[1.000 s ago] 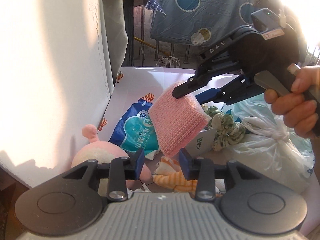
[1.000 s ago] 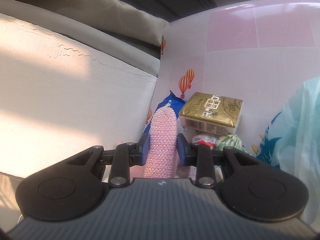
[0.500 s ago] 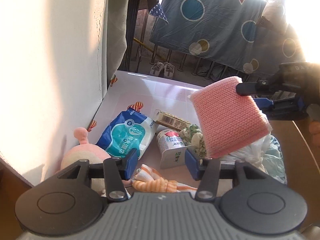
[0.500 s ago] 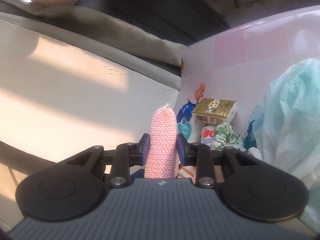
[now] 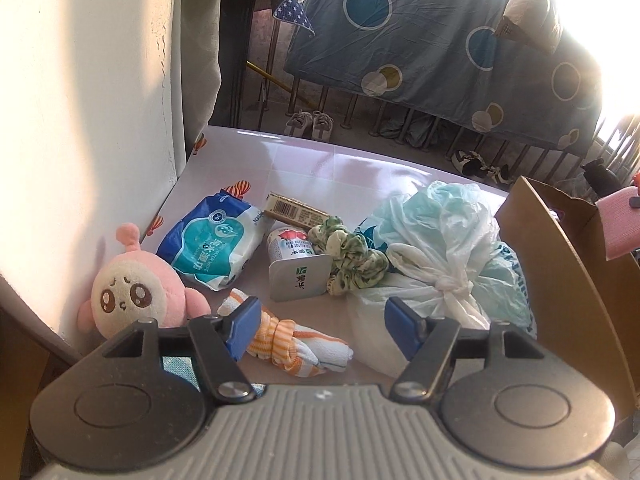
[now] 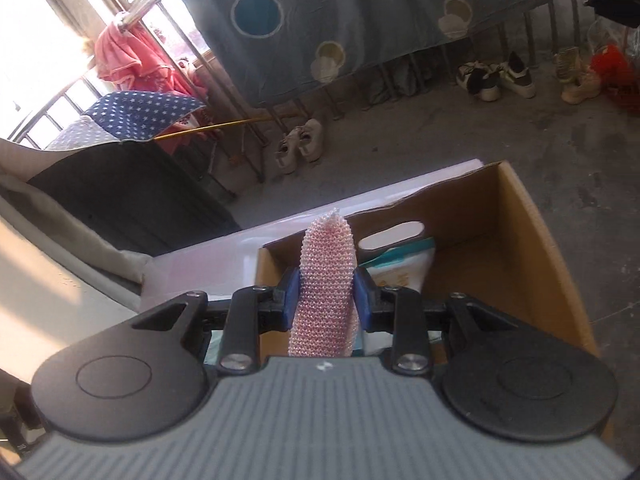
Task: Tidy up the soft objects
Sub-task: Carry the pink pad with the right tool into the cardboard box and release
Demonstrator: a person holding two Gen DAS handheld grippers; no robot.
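Observation:
My right gripper [image 6: 326, 296] is shut on a pink knitted cloth [image 6: 326, 280], held over the open cardboard box [image 6: 516, 248]. That cloth [image 5: 618, 224] also shows at the right edge of the left wrist view, above the box [image 5: 560, 280]. My left gripper [image 5: 320, 330] hangs over the table with its jaws opening and nothing between them. Below it lie an orange-striped white sock roll [image 5: 296, 340], a pink plush toy [image 5: 136, 296], a green scrunchie [image 5: 352, 256] and a knotted plastic bag [image 5: 436, 264].
A blue wet-wipe pack [image 5: 212, 244], a yoghurt cup [image 5: 296, 264] and a gold tissue pack [image 5: 296, 210] lie on the pink table [image 5: 320, 164]. A white wall [image 5: 80, 120] bounds the left. Inside the box sits a white pack [image 6: 400, 268]. Shoes [image 6: 300, 144] stand on the floor.
The right gripper carried the pink cloth away from the left gripper and the table to above the cardboard box. The left jaws spread wider and now hold nothing.

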